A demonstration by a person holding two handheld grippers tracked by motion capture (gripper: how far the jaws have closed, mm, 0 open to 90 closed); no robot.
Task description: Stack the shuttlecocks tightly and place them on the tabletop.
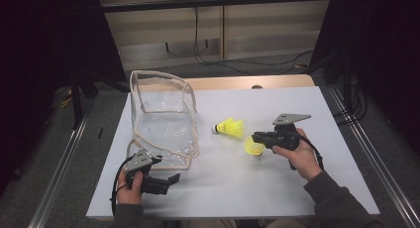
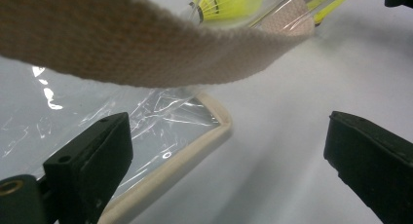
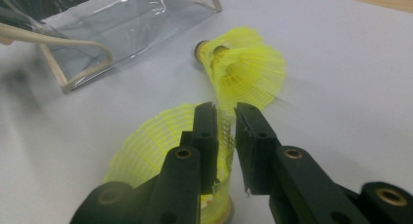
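Two yellow shuttlecocks on the white table [image 1: 297, 178]. Right gripper [image 3: 225, 118] has its jaws pinched on the mesh skirt of the near shuttlecock [image 3: 160, 146], which stands on its cork. Second shuttlecock [image 1: 229, 128] lies on its side just beyond, near the clear bag [image 1: 161, 121]. Left gripper [image 1: 171, 181] is spread wide, holding nothing, just beside the bag's front edge, under its strap [image 2: 122, 48].
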